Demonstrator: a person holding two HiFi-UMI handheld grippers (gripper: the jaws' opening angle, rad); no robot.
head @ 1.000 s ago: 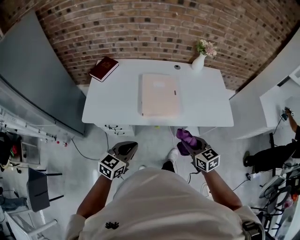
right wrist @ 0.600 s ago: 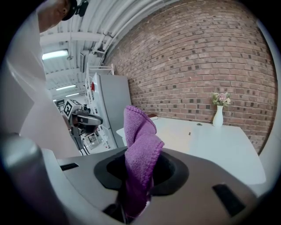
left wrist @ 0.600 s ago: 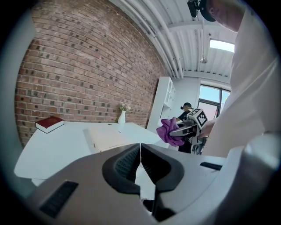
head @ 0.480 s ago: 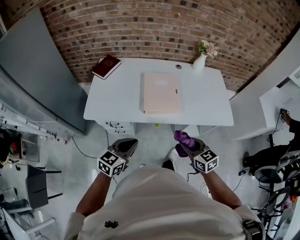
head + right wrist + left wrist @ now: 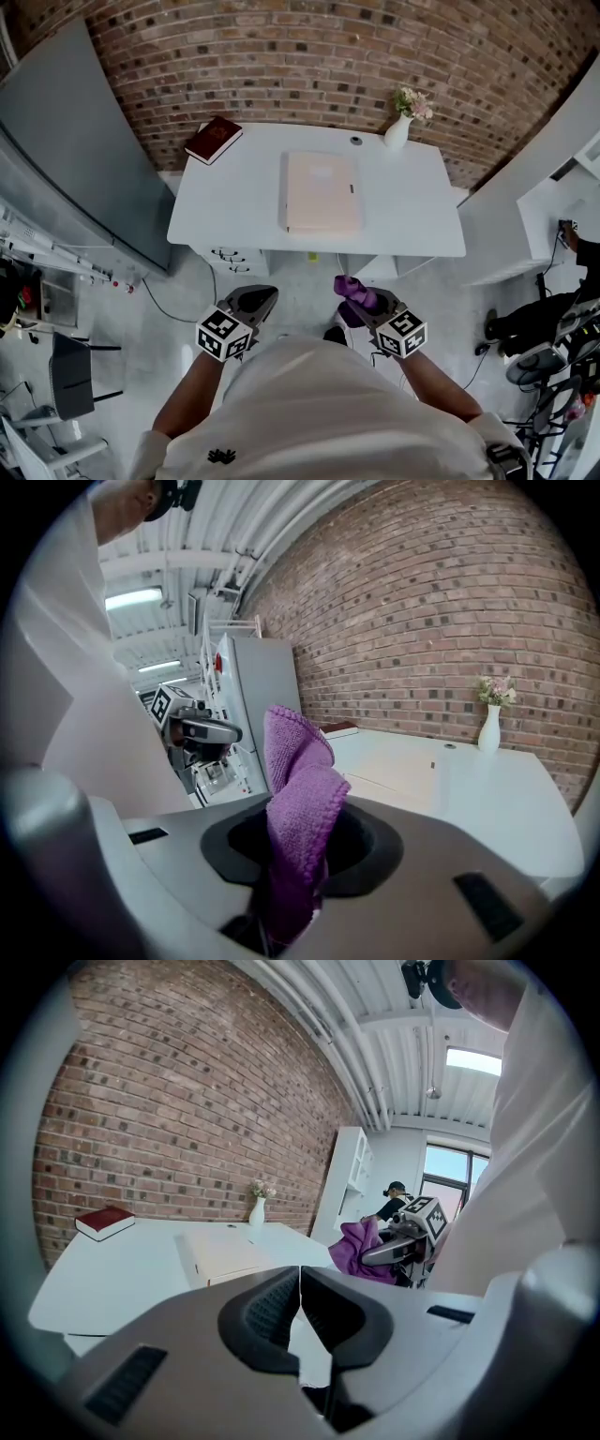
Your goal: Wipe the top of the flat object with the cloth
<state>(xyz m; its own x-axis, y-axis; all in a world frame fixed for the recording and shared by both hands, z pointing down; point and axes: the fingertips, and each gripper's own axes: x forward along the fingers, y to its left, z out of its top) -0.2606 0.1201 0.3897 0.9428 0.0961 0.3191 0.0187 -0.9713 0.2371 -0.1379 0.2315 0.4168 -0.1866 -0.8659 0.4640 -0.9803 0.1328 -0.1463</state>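
My right gripper [image 5: 359, 298] is clamped on the purple cloth [image 5: 349, 286], held off the near edge of the white table [image 5: 230, 202]. My left gripper [image 5: 259, 298], jaws together and empty, hangs off that same edge. The flat beige object [image 5: 322, 191] lies mid-table, well apart from both.

Left claw [image 5: 261, 296] closed; right claw [image 5: 364, 302] grips cloth [image 5: 348, 286].
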